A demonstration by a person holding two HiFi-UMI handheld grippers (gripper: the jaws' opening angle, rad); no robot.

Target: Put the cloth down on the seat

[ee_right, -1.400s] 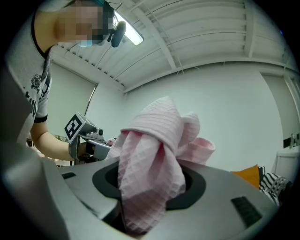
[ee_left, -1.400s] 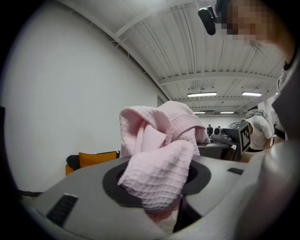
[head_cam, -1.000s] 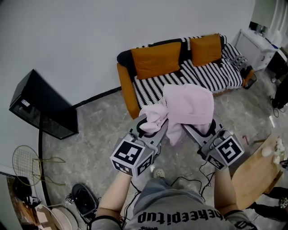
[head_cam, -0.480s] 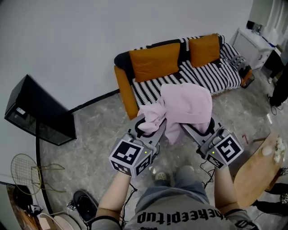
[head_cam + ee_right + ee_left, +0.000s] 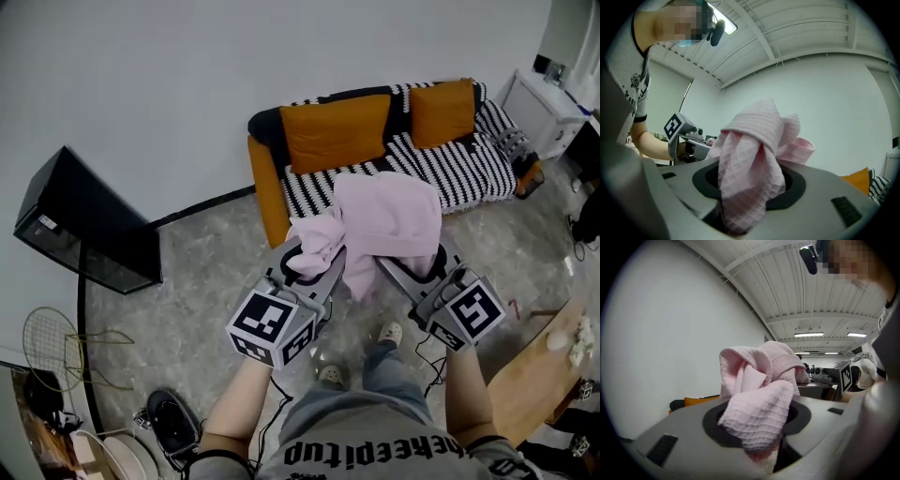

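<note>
Pink waffle-weave cloth (image 5: 386, 217) up in the air, bunched in a loose heap across both grippers, well apart from the sofa. Left gripper (image 5: 312, 260) clamped on one gathered end; in the left gripper view, a thick fold of cloth (image 5: 758, 414) pinched between the jaws and spilling out over them. Right gripper (image 5: 419, 265) clenched on the other end, cloth (image 5: 749, 187) draping down into the gap between its jaws. Both grippers side by side, roughly level, marker cubes nearest the person. Beyond the cloth, against the white wall (image 5: 187, 84): black-and-white striped sofa, its seat (image 5: 473, 173) in plain sight, two orange cushions (image 5: 336, 131) propped along the backrest. Grey marbled floor (image 5: 206, 272) underneath it all. Off to the left, a black box-shaped unit on a stand (image 5: 89, 225); at the lower right edge, a wooden tabletop (image 5: 534, 375).
</note>
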